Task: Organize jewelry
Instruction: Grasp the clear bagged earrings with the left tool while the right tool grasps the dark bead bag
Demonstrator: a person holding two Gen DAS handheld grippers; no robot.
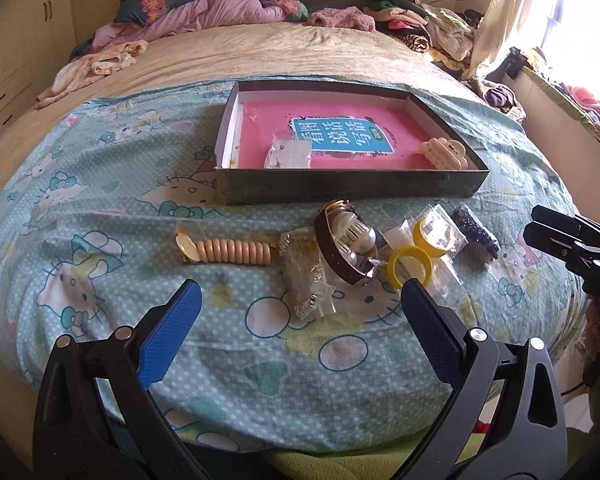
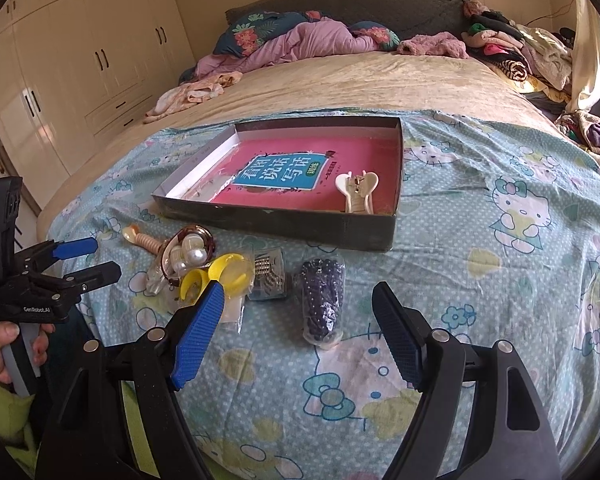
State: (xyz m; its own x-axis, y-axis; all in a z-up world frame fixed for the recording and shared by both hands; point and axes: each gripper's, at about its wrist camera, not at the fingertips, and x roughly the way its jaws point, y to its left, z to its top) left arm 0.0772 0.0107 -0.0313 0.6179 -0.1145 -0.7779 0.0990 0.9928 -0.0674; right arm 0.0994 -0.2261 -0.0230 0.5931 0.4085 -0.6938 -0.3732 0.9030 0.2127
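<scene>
On a cartoon-print bedsheet (image 1: 100, 216), both grippers — left gripper (image 1: 300, 300) and right gripper (image 2: 300, 316) — hover spread wide and empty above bagged jewelry: dark beads (image 2: 324, 300), yellow rings (image 1: 410, 270), near a shallow box (image 1: 352, 190) holding a cream hair clip (image 2: 358, 194).

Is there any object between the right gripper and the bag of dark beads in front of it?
Nothing visible does. The right gripper is open and the bag of dark beads lies on the bedsheet just ahead, roughly between its fingers.
</scene>
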